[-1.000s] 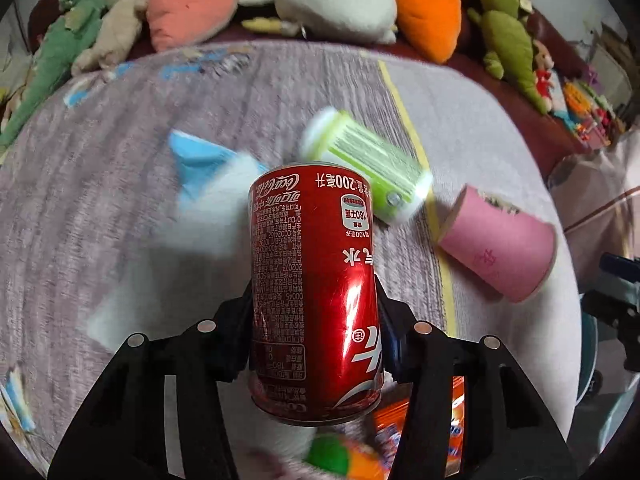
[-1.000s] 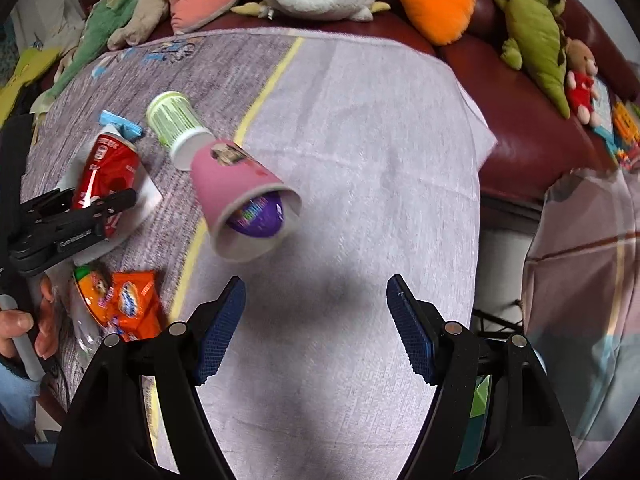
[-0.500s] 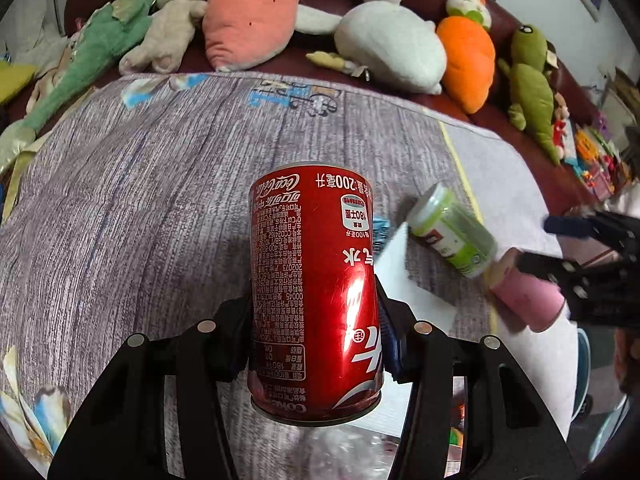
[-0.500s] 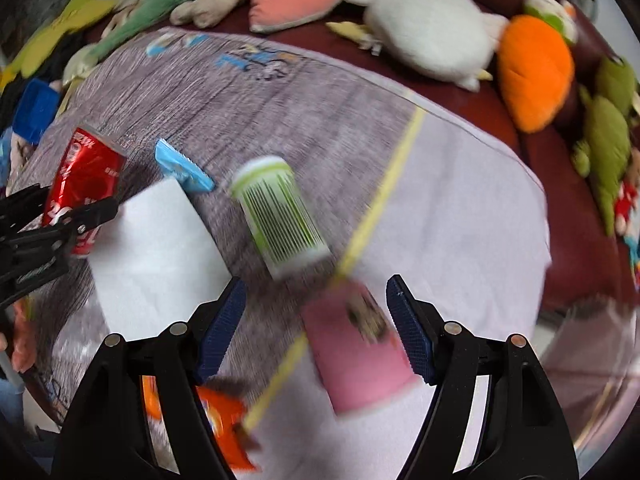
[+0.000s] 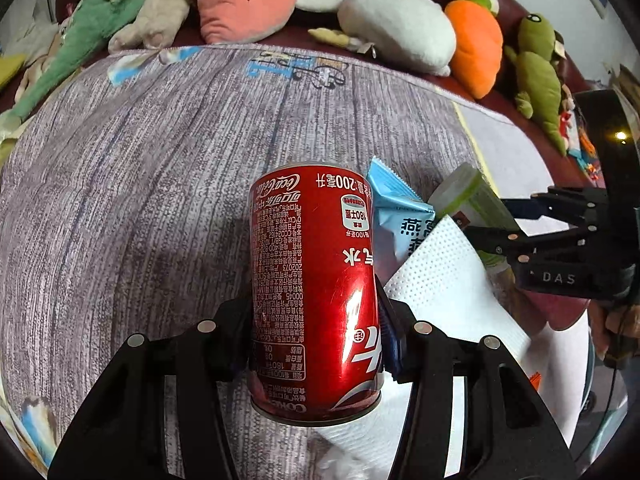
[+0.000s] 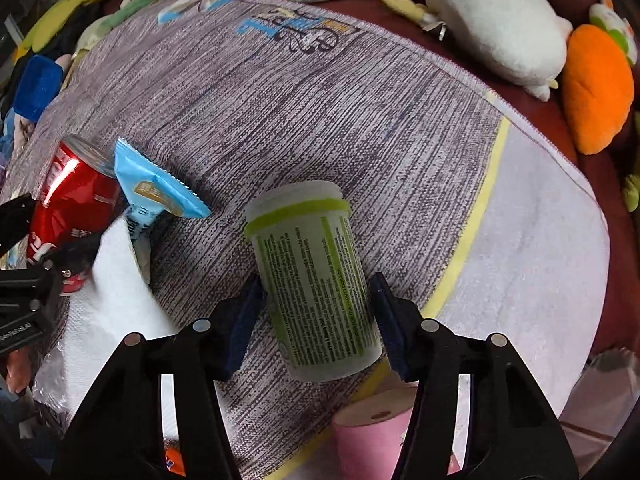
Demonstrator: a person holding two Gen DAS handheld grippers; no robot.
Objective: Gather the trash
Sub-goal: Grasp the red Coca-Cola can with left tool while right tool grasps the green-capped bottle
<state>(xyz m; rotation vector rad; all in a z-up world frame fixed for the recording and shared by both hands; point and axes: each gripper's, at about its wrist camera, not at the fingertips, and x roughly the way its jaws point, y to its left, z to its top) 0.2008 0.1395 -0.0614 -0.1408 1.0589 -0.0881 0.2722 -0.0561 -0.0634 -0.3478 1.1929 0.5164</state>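
Observation:
A red soda can [image 5: 316,292] is held upright off the table, with my left gripper [image 5: 314,316] shut on its lower half; the can [image 6: 72,200] also shows at the left of the right wrist view. A green-and-white plastic bottle [image 6: 316,272] lies on the grey cloth. My right gripper [image 6: 316,300] straddles its body, jaws closing, pads just beside its sides. From the left wrist view, the bottle [image 5: 464,196] sits between the right gripper's [image 5: 508,220] fingers. A blue snack wrapper [image 6: 156,192] and a white paper towel [image 6: 116,308] lie between can and bottle.
A pink paper cup [image 6: 372,428] lies on its side just below the bottle. An orange packet [image 6: 176,460] peeks out at the bottom edge. Plush toys [image 5: 396,24] line the dark red sofa behind the cloth-covered table [image 5: 160,160]. A hand [image 6: 16,368] holds the left gripper.
My right gripper swept left from the pink cup to over the green bottle, rolled, and its jaws narrowed. The left gripper carried the can leftward; the wrapper and bottle slid right in its view.

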